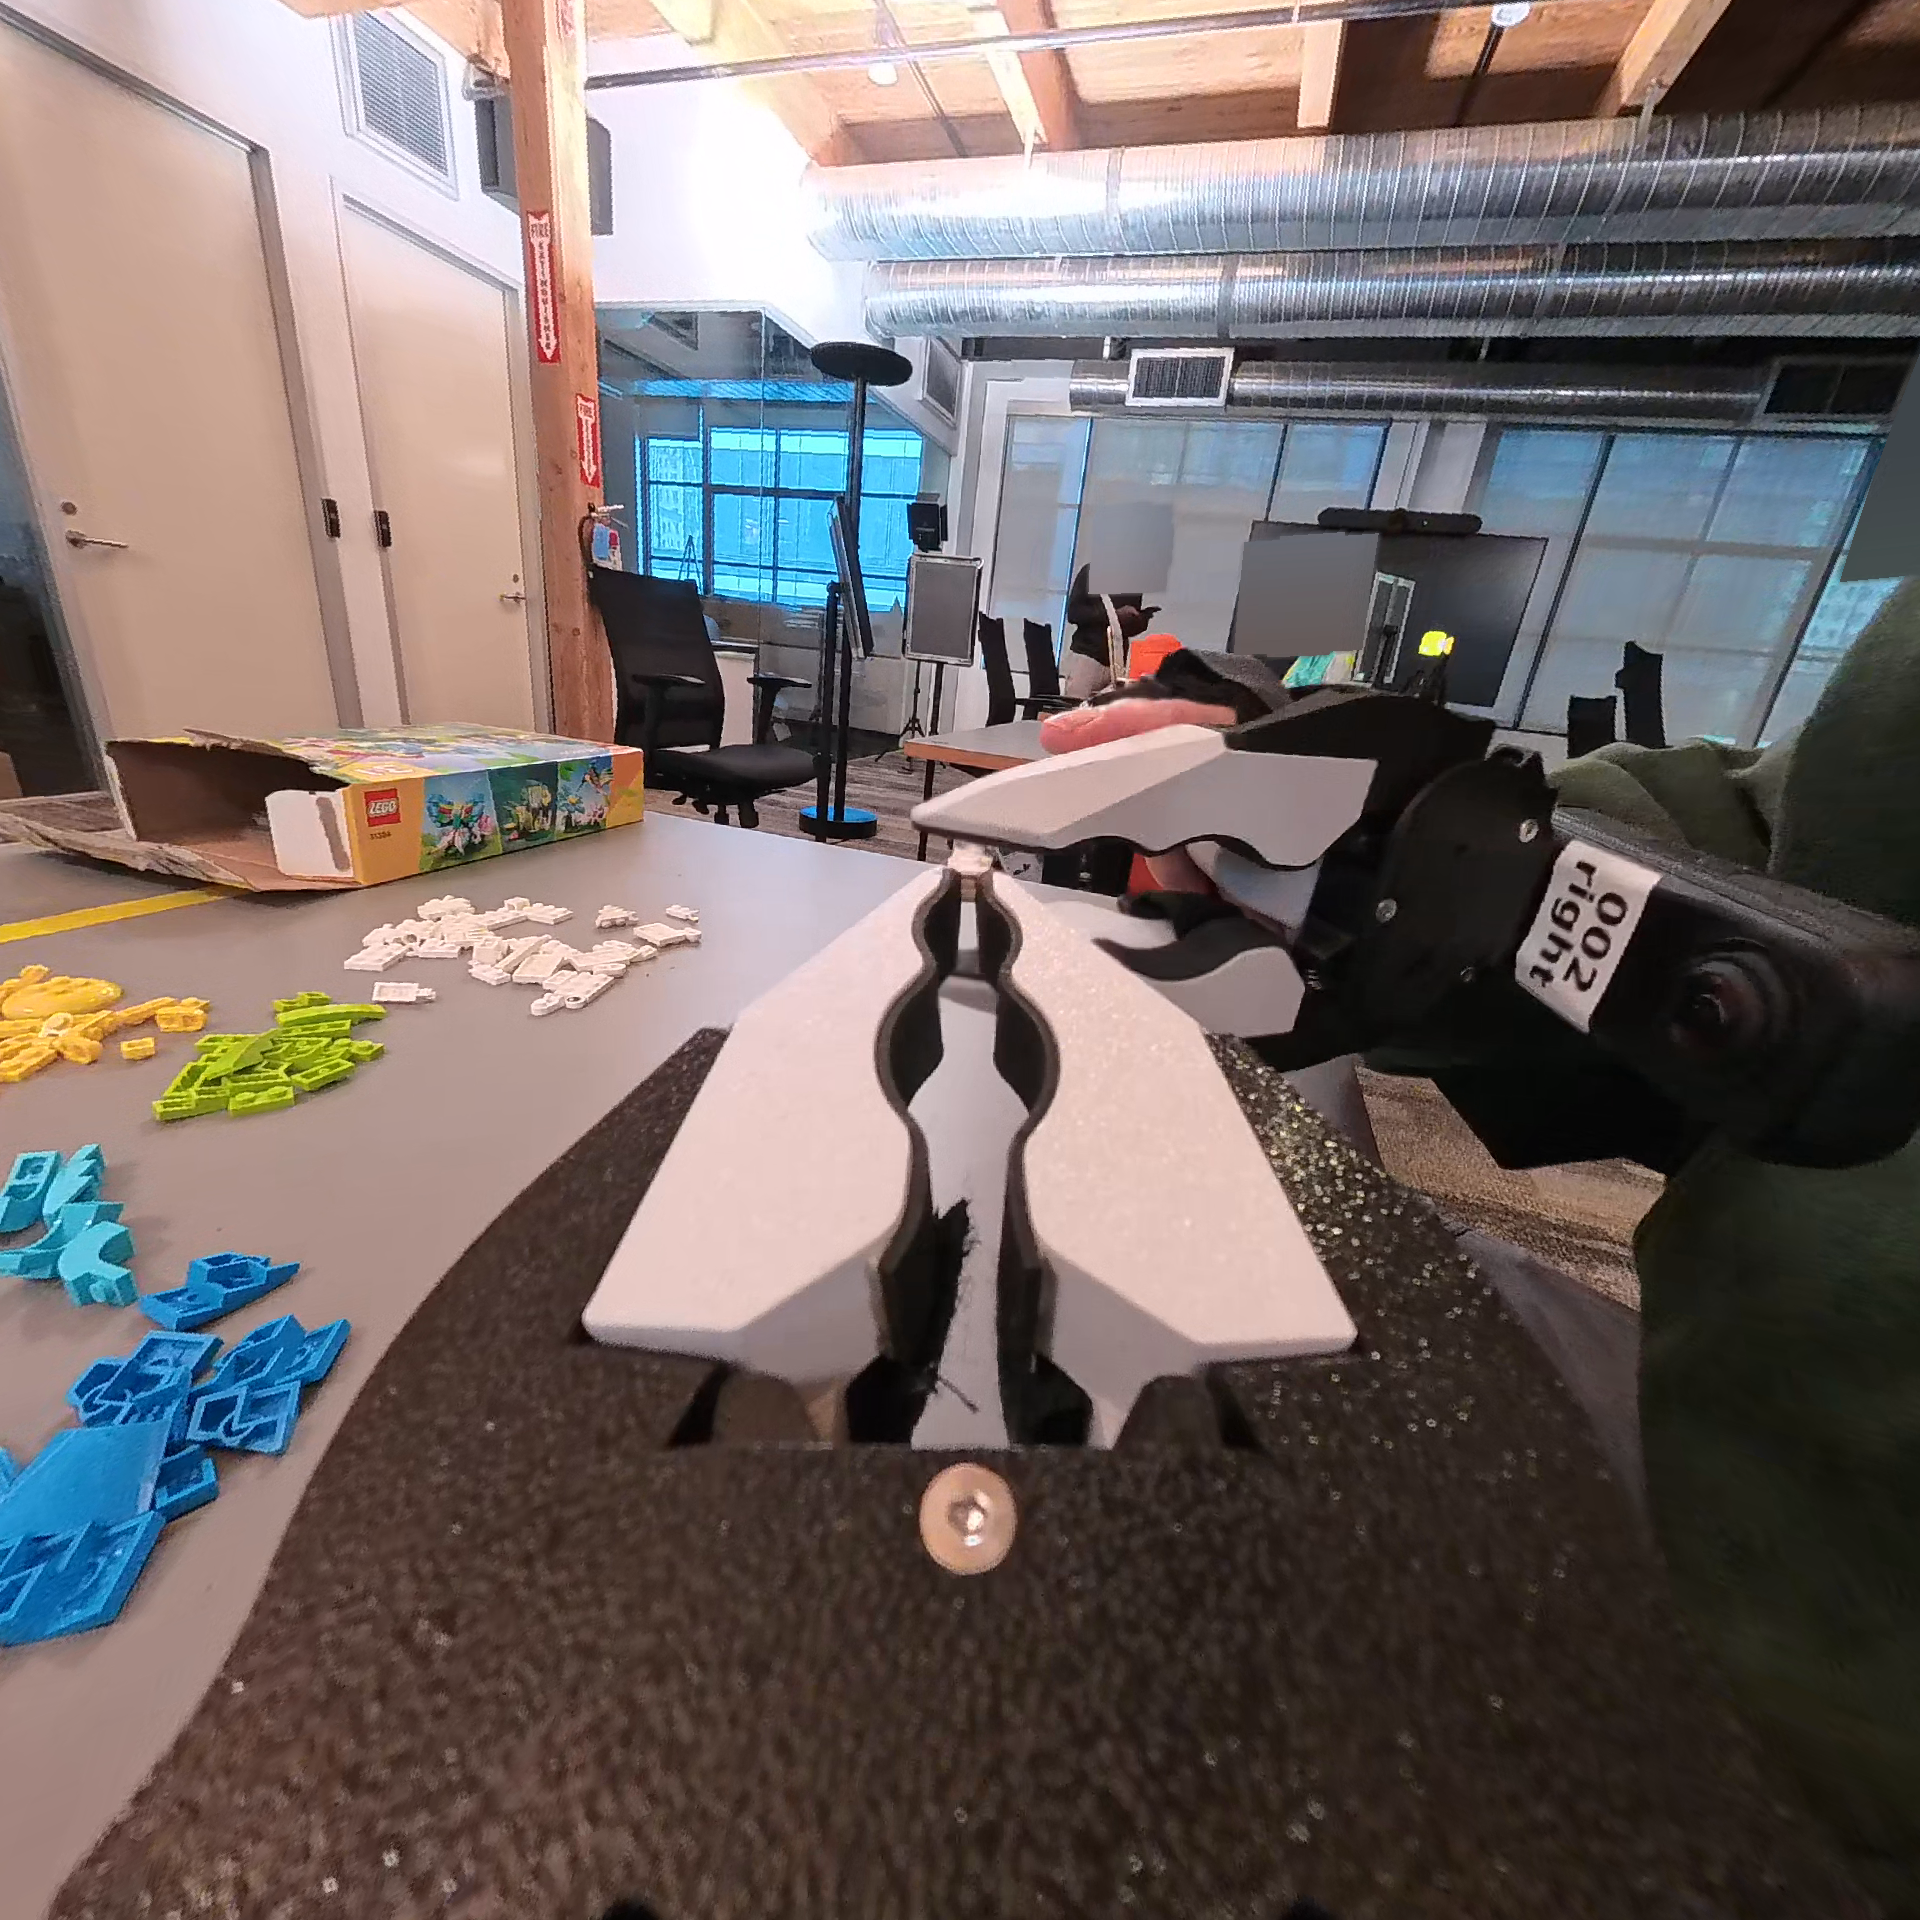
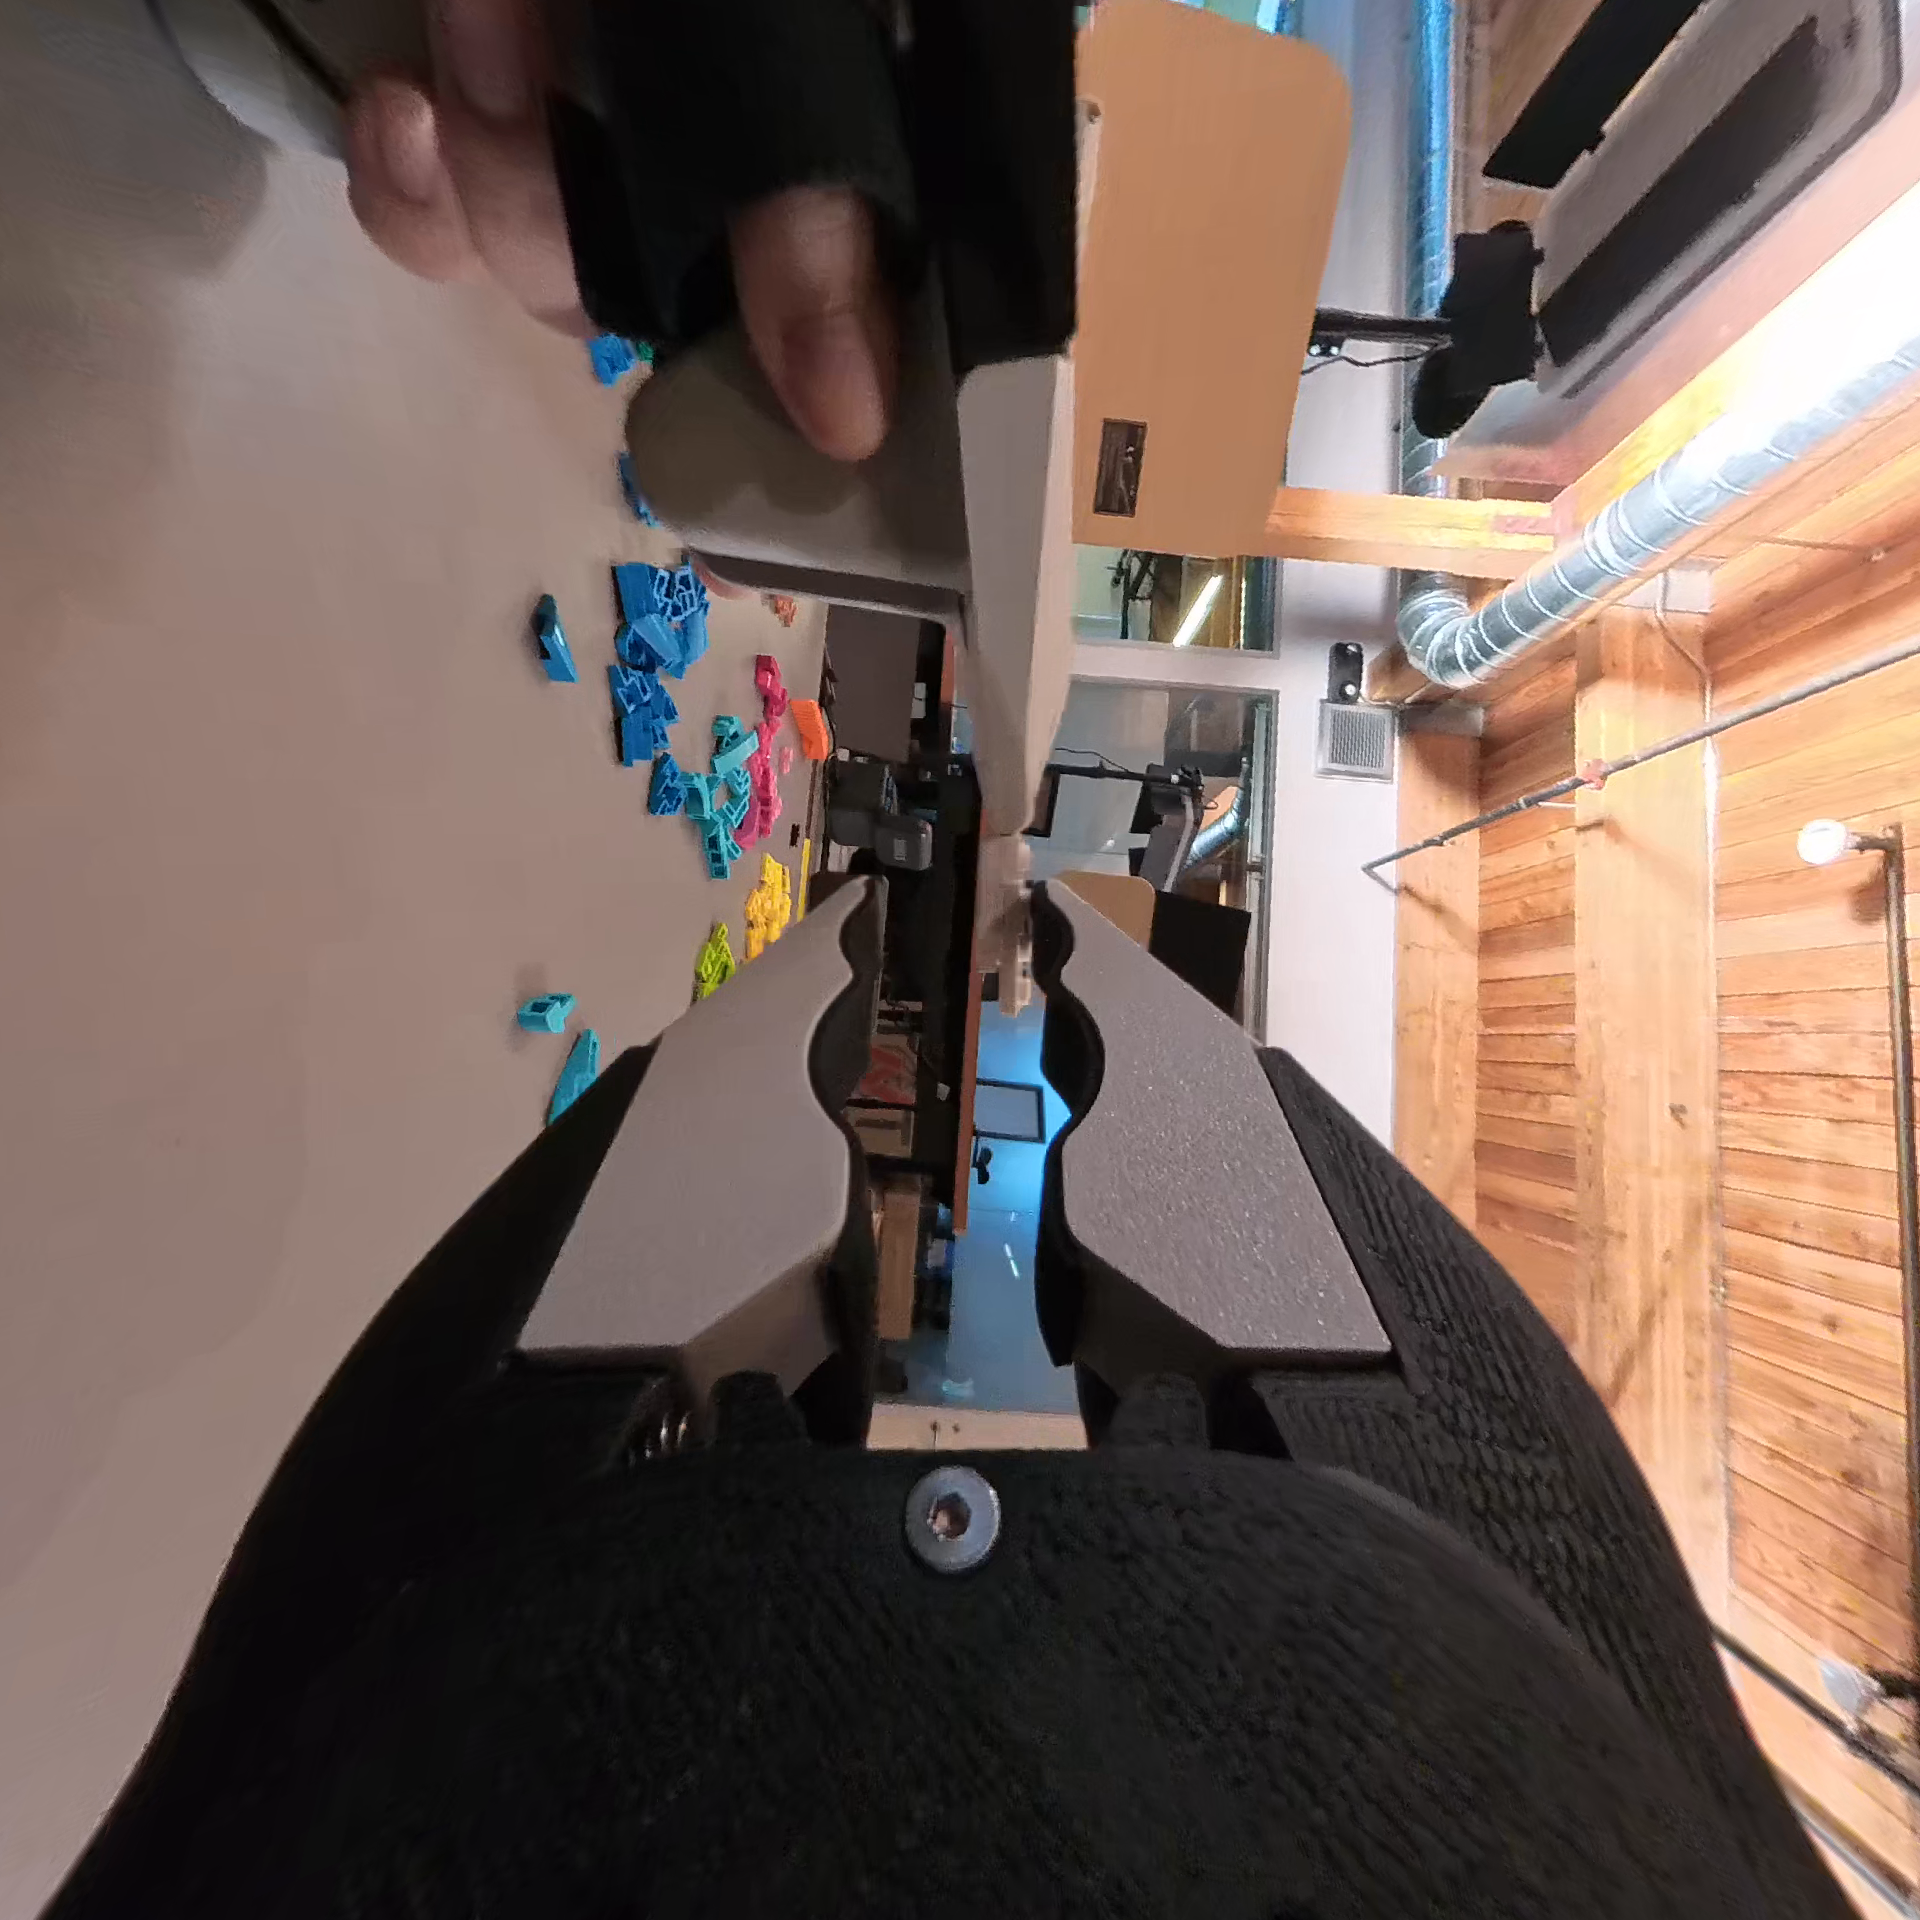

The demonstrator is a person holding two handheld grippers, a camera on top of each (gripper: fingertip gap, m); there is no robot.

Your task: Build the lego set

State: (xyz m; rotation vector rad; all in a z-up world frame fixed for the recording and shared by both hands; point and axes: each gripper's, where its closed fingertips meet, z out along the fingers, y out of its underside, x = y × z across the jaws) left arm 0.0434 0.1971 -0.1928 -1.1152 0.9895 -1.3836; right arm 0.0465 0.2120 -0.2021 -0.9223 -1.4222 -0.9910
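My left gripper (image 1: 964, 878) is shut on a small white lego piece (image 1: 971, 860) and holds it in the air above the grey table (image 1: 499, 1164). My right gripper (image 1: 1023, 883) reaches in from the right, its jaws open around that tip. In the right wrist view my right gripper (image 2: 956, 899) is open. The white piece (image 2: 1006, 935) sits between its fingers, close against one of them. The left gripper (image 2: 1016, 727) comes in from above, held by a gloved hand (image 2: 810, 312).
Sorted loose pieces lie on the table: white (image 1: 520, 945), lime green (image 1: 270, 1060), yellow (image 1: 73, 1018), teal (image 1: 73, 1226), blue (image 1: 135, 1455). Pink (image 2: 769, 758) and orange (image 2: 808, 727) pieces show in the right wrist view. A torn lego box (image 1: 416, 800) lies at the far left. The grippers are tip to tip, or close to it.
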